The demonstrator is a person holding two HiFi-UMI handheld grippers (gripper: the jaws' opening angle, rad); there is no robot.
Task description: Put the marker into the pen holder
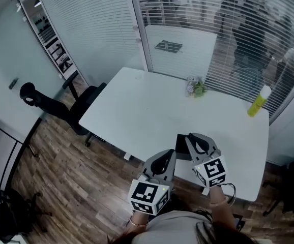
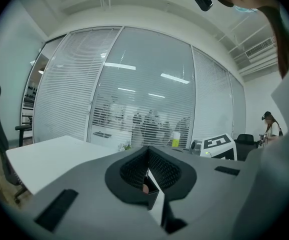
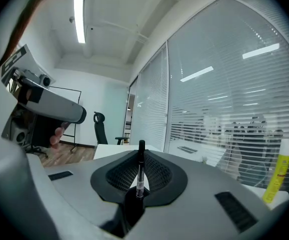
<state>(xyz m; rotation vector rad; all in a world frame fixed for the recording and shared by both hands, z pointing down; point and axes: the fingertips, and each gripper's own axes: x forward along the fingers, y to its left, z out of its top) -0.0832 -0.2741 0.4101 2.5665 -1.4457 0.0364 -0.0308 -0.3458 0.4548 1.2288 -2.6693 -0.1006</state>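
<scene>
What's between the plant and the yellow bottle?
Nothing. In the head view, the table between the plant and the bottle is bare.

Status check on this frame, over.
Right gripper shut on marker. Left gripper shut, apparently on black pen holder. Marker not yet in. No obstruction seen.

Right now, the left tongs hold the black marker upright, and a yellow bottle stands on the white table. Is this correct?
No: the right tongs hold the black marker upright, as the right gripper view shows. The yellow bottle stands on the white table.
</scene>
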